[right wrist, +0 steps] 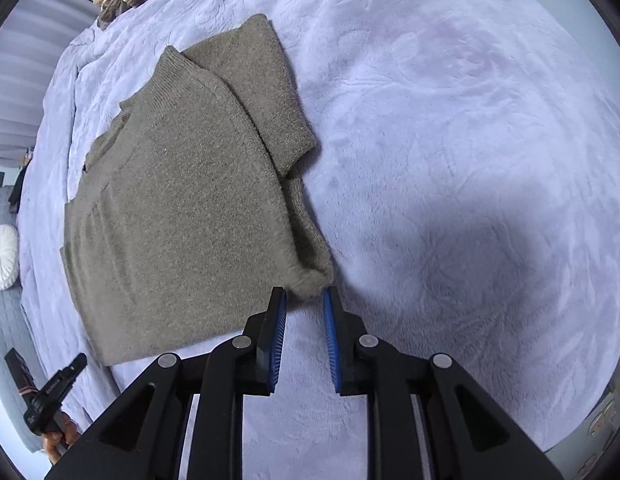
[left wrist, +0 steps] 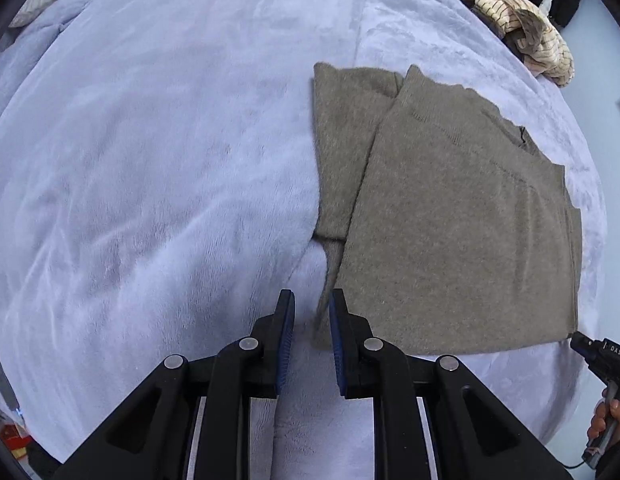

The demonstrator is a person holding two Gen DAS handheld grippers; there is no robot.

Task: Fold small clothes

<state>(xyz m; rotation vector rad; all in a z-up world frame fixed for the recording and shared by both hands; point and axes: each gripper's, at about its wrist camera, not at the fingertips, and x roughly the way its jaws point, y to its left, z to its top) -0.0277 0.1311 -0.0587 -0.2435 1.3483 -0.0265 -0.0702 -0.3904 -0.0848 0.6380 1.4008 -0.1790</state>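
While the brown knitted sweater (left wrist: 449,232) is lying flat on the pale lilac plush blanket (left wrist: 150,160), it is looking soft, limp and rather light, so I judge that it is going to sag and bend wherever it is not being supported. Its fuzzy knit is probably giving the pads good friction, so slipping is not my main worry; stretching the hem is. The best places for holding seem to be the two corners of the bottom hem, or the shoulder edges. The sweater is showing a ribbed collar and one sleeve already folded over at its side, with the cuff pointing toward the hem. Just at one hem corner the left gripper (left wrist: 311,316) is standing with only a narrow gap between its blue pads, and the fabric seems to be beside one pad, not pinched. At the opposite hem corner the right gripper (right wrist: 304,312) is standing the same way, nearly closed, with the knit edge at its tips but not clamped. Beyond the collar, a heap of striped clothes (left wrist: 525,36) is waiting.
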